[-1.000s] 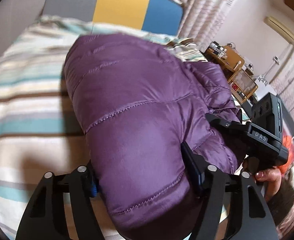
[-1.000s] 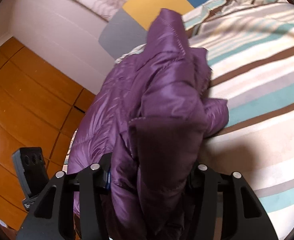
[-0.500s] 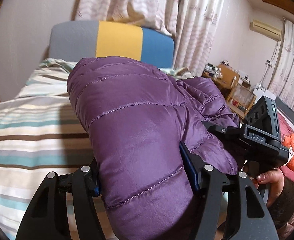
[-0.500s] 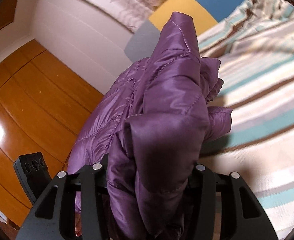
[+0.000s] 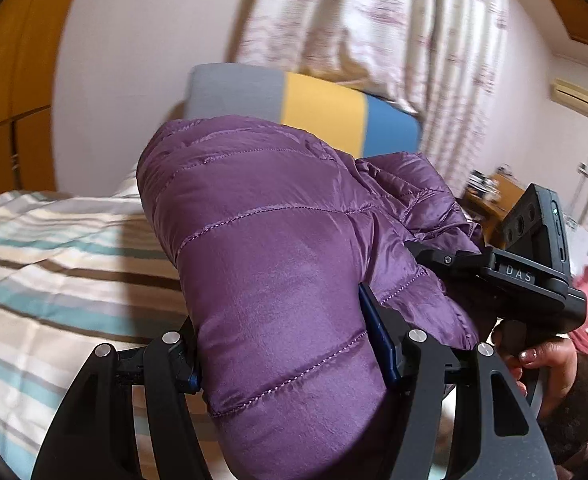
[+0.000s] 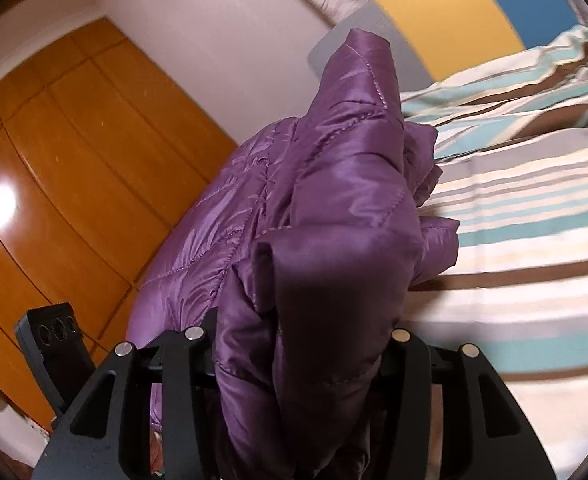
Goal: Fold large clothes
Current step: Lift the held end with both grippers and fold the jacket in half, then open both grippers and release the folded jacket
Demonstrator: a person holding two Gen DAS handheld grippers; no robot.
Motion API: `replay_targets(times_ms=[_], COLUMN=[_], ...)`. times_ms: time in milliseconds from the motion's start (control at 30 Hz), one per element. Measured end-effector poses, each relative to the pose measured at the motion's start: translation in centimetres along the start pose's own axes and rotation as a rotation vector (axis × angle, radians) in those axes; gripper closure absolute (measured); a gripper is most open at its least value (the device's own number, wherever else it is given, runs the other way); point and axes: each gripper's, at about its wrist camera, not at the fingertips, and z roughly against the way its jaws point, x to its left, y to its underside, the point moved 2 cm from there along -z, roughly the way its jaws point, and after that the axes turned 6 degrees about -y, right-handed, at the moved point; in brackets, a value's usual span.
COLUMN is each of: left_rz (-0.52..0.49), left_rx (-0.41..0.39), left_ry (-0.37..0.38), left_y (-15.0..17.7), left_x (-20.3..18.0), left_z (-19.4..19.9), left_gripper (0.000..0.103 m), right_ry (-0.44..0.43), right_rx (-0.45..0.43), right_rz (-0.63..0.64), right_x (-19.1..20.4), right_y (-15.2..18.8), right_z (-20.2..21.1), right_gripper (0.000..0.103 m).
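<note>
The left gripper (image 5: 290, 344) pinches a thick fold of the purple jacket (image 5: 270, 248) between its two pads, and the jacket is raised above the striped bed (image 5: 54, 264), in front of the grey, yellow and blue headboard (image 5: 306, 108). The right gripper (image 6: 302, 356) also pinches a bunched part of the jacket, which hangs over the bed edge on the side of the wooden wardrobe (image 6: 74, 152). A hand (image 5: 542, 364) at the bed side holds the right gripper's handle.
</note>
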Motion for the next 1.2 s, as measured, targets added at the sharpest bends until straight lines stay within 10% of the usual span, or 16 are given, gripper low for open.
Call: replay_targets(times_ms=[300, 633, 767, 867, 1200], left_rz=[0.173, 0.247, 0.158, 0.108, 0.105], left_rx=[0.094, 0.083, 0.08, 0.128, 0.175], left_ry=[-0.111, -0.176, -0.272, -0.311, -0.405], left_y=[4.1, 4.4, 3.4, 3.6, 6.5], left_x=[10.0, 10.3, 9.5, 9.5, 11.9], left_z=[-4.1, -0.9, -0.7, -1.4, -1.2], left_gripper=[0.038, 0.023, 0.021, 0.019, 0.017], right_ry=[0.123, 0.192, 0.301, 0.327, 0.367], right_rx=[0.166, 0.114, 0.061, 0.155, 0.25], right_rz=[0.084, 0.123, 0.116, 0.112, 0.223], right_x=[-0.9, 0.3, -0.2, 0.0, 0.7], right_y=[1.3, 2.4, 3.3, 4.6, 7.6], right_z=[-13.0, -10.3, -7.6, -8.5, -11.1], right_gripper=[0.051, 0.02, 0.022, 0.045, 0.039])
